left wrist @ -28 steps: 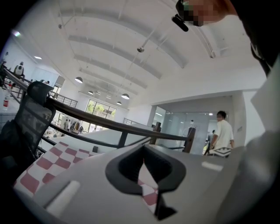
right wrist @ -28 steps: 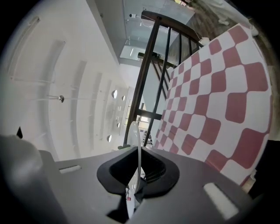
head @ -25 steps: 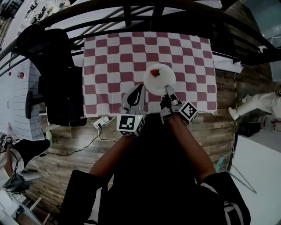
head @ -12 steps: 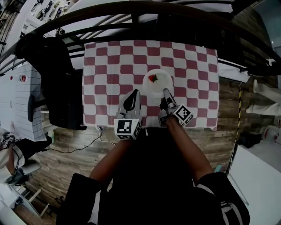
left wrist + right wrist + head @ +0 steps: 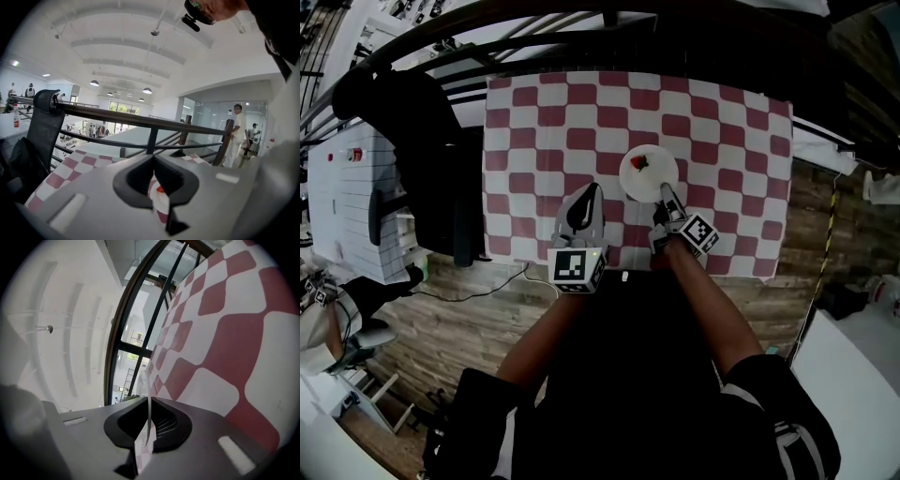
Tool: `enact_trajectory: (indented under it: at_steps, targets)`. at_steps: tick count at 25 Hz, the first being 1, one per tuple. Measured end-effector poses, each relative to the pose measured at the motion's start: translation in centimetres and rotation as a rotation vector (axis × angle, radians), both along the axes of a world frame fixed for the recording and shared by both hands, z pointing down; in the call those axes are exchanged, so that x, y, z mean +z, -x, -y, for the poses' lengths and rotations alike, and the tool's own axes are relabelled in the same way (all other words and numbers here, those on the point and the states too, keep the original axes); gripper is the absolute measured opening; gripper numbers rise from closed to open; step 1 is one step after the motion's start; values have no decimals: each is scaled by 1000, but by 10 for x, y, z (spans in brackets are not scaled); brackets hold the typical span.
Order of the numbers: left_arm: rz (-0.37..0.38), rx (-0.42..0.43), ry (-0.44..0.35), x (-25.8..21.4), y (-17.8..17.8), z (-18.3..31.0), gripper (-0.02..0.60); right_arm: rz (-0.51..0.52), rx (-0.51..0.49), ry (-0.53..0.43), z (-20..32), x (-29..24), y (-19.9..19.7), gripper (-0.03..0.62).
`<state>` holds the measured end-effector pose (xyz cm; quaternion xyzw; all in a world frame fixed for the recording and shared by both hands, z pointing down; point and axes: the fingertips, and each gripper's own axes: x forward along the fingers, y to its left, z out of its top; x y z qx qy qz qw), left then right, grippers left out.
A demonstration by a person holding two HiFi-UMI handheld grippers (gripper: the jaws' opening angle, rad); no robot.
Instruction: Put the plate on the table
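Red and white squares cover the cloth on the table. The right gripper is pinching the near rim of the white plate, so the plate sticks out just in front of its jaws. In the right gripper view the thin rim stands between the two jaws and they squeeze it. A small red thing, maybe a strawberry, lies on the plate, on the side far from that gripper. The left gripper is near the right one, on its left. Its jaws are pressed together with nothing in them. I think this is the putting-down step. The plate is over the cloth, but I cannot tell if it touches it yet. Next the plate should go down flat and slow so the red thing does not roll off, and then the right jaws should open and slide back
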<state>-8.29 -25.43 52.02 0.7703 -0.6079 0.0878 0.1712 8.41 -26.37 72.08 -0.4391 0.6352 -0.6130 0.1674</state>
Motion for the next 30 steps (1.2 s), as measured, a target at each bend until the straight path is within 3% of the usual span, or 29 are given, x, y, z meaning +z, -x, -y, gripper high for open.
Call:
enact_trajectory:
  at_steps: [15,30]
  targets:
    - [-16,22,29,3,-10,14,9,-31,-67,98,-1,29,18,14]
    - [-11,-3,41,2,10,-7,9,-61,-20,196,-12,44,23,15]
